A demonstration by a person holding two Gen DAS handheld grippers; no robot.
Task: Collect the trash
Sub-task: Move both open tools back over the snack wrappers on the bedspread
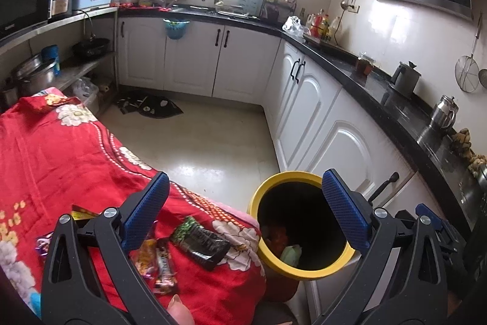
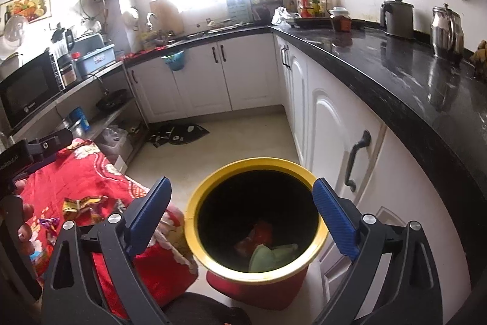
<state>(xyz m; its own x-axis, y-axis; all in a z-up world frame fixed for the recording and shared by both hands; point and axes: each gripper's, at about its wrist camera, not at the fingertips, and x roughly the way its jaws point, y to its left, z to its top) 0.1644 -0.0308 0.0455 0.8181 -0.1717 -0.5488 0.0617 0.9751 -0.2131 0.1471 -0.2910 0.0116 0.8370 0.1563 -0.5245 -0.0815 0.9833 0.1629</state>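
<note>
Both tongs, left (image 1: 245,209) and right (image 2: 242,217), released, empty. Black-green crinkly foil wrapper (image 1: 201,242) on red floral blanket (image 1: 61,148): light, slippery; pinch the flat middle.

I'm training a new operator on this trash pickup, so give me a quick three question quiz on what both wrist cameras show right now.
1. True or false: the right gripper holds a wrapper.
2. Multiple choice: the bin rim is A) yellow, B) blue, C) white.
3. Which dark item lies on the red blanket nearest the bin?

Key: 1. False, its jaws stand open and empty above the bin. 2. A. 3. The black wrapper, between the open left gripper fingers in the left wrist view.
</note>
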